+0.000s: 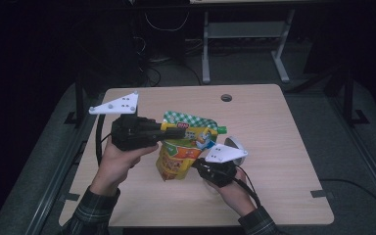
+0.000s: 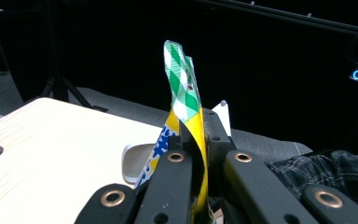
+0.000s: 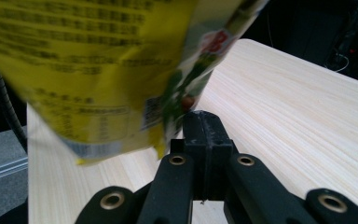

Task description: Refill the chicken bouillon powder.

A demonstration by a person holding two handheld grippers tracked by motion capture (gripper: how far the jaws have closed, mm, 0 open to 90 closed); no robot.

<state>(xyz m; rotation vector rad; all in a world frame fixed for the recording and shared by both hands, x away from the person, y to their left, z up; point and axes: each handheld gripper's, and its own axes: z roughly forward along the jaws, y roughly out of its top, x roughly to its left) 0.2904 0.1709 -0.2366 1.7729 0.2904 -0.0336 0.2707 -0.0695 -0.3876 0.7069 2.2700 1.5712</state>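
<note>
A yellow snack pouch (image 1: pixel 182 149) with a green checked top is lifted off the wooden table (image 1: pixel 279 132), tilted. My left gripper (image 1: pixel 178 132) is shut on its upper part. In the left gripper view the pouch (image 2: pixel 182 79) rises edge-on between the jaws of the left gripper (image 2: pixel 199 128). My right gripper (image 1: pixel 201 165) sits at the pouch's lower right edge. In the right gripper view the right gripper (image 3: pixel 203 122) has its jaws pressed together, and the printed back of the pouch (image 3: pixel 98 70) hangs above and left, its edge reaching the tips. No pouch shows in the seam between them.
A small white round object (image 1: pixel 235 142) lies on the table just behind the right gripper, and it also lies beyond the pouch as the white object (image 2: pixel 131 161) in the left gripper view. A cable hole (image 1: pixel 226 97) sits near the far edge. Floor and desk legs lie beyond.
</note>
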